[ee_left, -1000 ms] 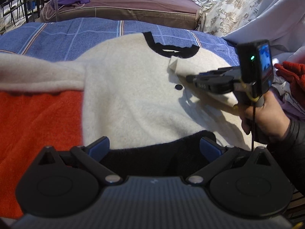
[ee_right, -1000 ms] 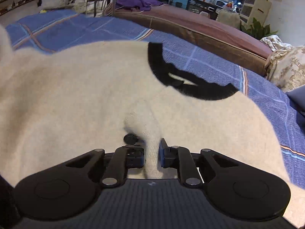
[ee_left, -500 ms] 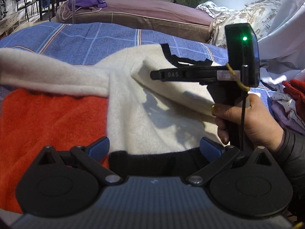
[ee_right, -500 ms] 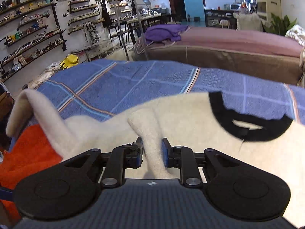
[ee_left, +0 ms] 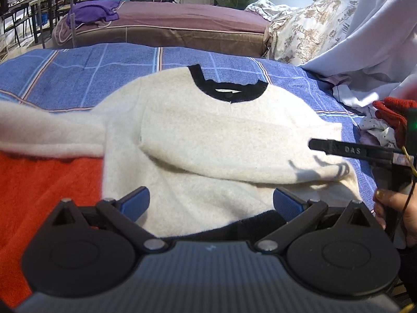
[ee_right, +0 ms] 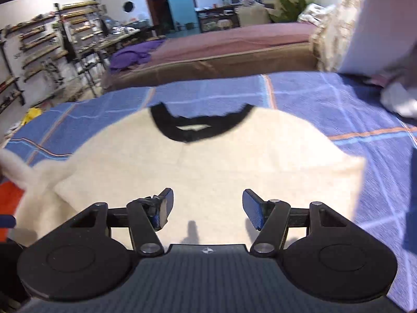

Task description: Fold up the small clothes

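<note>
A cream fleece sweater (ee_left: 208, 135) with a black collar (ee_left: 229, 91) and black hem lies on the blue checked bedspread (ee_left: 78, 70). Its right sleeve is folded across the chest; its left sleeve (ee_left: 47, 133) stretches out to the left. My left gripper (ee_left: 211, 202) is open and empty just above the black hem. My right gripper (ee_right: 207, 210) is open and empty over the folded sleeve (ee_right: 208, 172); it also shows in the left wrist view (ee_left: 312, 144) at the sweater's right side.
An orange garment (ee_left: 39, 195) lies left of the sweater. A pile of clothes with a red knit (ee_left: 391, 114) sits at the right. A maroon sofa (ee_left: 169, 23) with a purple cloth stands behind the bed. Shelves (ee_right: 39, 47) line the left wall.
My right gripper carried the pinched sleeve across the chest, opened and let it go, then drew back to the right. The sleeve now lies folded flat. My left gripper stayed open.
</note>
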`<state>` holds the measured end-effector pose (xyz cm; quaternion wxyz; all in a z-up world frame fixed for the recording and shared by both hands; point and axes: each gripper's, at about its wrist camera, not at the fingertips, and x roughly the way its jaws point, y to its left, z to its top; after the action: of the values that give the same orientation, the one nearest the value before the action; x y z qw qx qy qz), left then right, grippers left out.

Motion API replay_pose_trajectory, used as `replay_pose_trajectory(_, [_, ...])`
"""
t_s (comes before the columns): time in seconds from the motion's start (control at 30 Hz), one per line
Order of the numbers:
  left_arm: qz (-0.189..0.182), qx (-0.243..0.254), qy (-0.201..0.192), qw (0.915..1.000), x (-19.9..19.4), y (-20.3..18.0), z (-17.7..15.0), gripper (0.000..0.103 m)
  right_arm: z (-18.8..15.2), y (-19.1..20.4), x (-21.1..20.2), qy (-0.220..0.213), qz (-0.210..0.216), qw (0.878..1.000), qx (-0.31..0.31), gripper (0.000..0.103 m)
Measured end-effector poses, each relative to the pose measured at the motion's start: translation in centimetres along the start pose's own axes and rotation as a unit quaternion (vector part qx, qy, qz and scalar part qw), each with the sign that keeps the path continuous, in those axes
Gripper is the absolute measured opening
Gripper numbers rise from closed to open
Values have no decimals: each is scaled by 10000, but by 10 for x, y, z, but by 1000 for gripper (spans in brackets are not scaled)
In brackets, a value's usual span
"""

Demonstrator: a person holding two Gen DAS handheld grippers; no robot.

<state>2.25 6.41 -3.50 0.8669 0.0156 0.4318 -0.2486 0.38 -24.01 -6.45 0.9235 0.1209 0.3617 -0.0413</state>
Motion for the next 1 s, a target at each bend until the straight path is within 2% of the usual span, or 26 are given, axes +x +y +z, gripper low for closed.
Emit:
replay_pose_trajectory(0.07, [-4, 32, 88, 10000, 8, -5, 2, 103, -19, -25, -3, 177, -382, 9989, 204, 98])
replay_pose_trajectory(0.13, [-97, 40, 132, 9999, 13, -11, 1, 103, -39, -38, -3, 319, -665, 9972, 100, 96])
replay_pose_trajectory(0.2, [-125, 120, 220, 9996, 17, -17, -1, 103, -56, -44, 4, 574, -584, 9966, -57, 96])
replay_pose_trajectory(0.27, [-135, 215, 311, 9992, 21, -23, -4, 103, -67, -46, 1, 394, -491, 9979, -154, 97])
replay_pose_trajectory(0.4, [-131, 193, 418, 9989, 24, -25, -13, 103, -68, -38, 4, 380, -666, 9963, -385, 103])
replay_pose_trajectory(0.5, [-119, 140, 537, 9984, 25, -22, -18, 103, -68, -36, 4, 355, -749, 9960, -323, 103])
replay_pose_trajectory(0.57, [-85, 129, 480, 9987, 21, -18, -19, 103, -66, -36, 1, 328, -776, 9960, -310, 103])
replay_pose_trajectory(0.63, [-160, -33, 288, 9995, 11, -6, -18, 103, -65, -35, -11, 122, -749, 9966, -304, 103])
replay_pose_trajectory(0.73, [-312, -634, -50, 9975, -6, 26, -15, 103, -65, -33, -33, -185, -716, 9971, -167, 103])
replay_pose_trajectory(0.8, [-302, -1269, -453, 9904, -24, 59, -10, 103, -64, -30, -44, -248, -561, 9980, -167, 103])
replay_pose_trajectory(0.87, [-233, -1919, -1006, 9760, -45, 96, -9, 103, -63, -27, -49, -269, -495, 9983, -160, 103])
replay_pose_trajectory(0.93, [60, -2386, -1528, 9590, -62, 131, -10, 103, -62, -26, -49, -258, -414, 9988, -59, 103])
replay_pose_trajectory(1.0, [445, -2668, -1717, 9473, -71, 166, -8, 103, -60, -26, -47, -260, -311, 9991, 102, 103])
